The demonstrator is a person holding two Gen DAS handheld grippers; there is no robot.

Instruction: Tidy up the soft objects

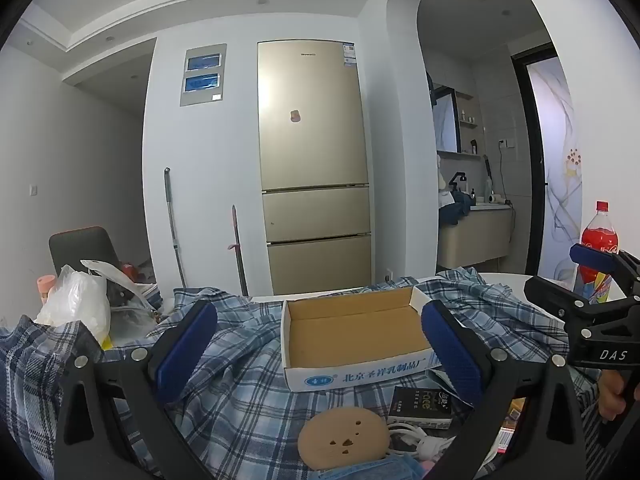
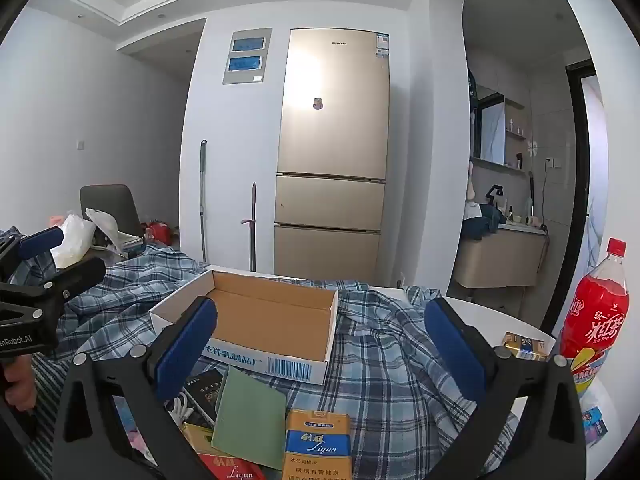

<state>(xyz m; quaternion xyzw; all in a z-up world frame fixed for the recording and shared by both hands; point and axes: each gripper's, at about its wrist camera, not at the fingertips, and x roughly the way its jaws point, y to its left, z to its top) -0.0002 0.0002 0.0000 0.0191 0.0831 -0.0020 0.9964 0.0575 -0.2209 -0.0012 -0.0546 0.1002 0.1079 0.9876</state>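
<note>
Both claws, left gripper (image 1: 318,344) and right gripper (image 2: 320,354), spread fully wide and empty above the plaid shirt (image 1: 240,392) rumpled across lower frame under the cardboard box (image 1: 352,332): risk of tugging cloth, tipping box, knocking the red bottle (image 2: 596,312) at right edge.

Soft, even, cool indoor light, moderately bright. A broad glare patch whitens the fridge (image 2: 334,120) door in the right view. Both views are sharp, with strong fisheye bending and black vignetted corners.
</note>
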